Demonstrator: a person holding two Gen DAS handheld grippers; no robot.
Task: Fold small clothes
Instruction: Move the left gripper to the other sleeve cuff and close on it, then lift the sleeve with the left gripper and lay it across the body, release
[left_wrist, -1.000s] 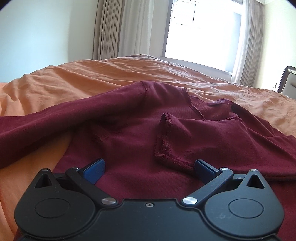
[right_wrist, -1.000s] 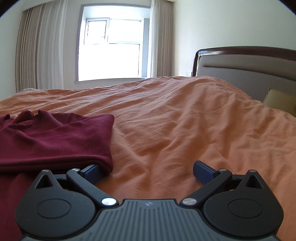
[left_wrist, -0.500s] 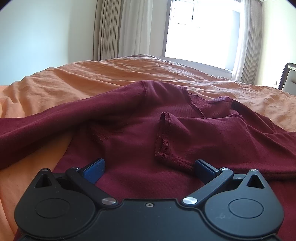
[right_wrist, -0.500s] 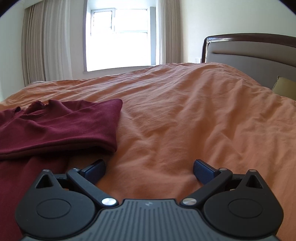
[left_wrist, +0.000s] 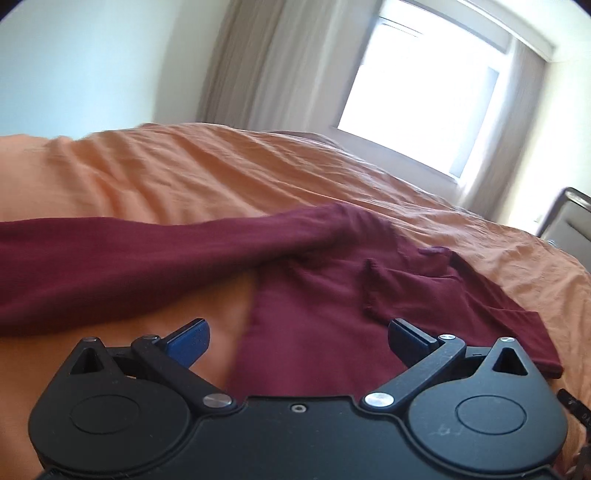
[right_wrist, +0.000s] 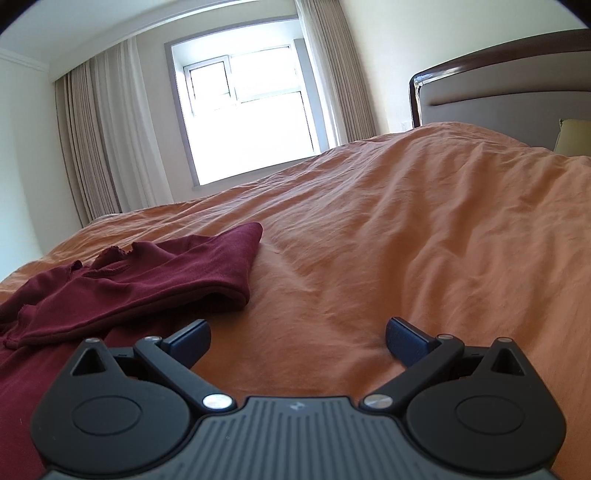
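Note:
A dark red long-sleeved top lies on the orange bedcover. One sleeve stretches out to the left; the other is folded across the body, its cuff near the middle. My left gripper is open above the top's left side edge, with nothing between its blue fingers. In the right wrist view the same top lies to the left, its folded edge just ahead of the left finger. My right gripper is open over bare bedcover, holding nothing.
The bed's headboard and a yellow pillow are at the right. A bright window with curtains lies beyond the far edge of the bed. Wide wrinkled bedcover spreads to the right of the top.
Both grippers have drawn back and tilted, so the top looks farther away. The left gripper has shifted left, over the top's side edge. Both stay open.

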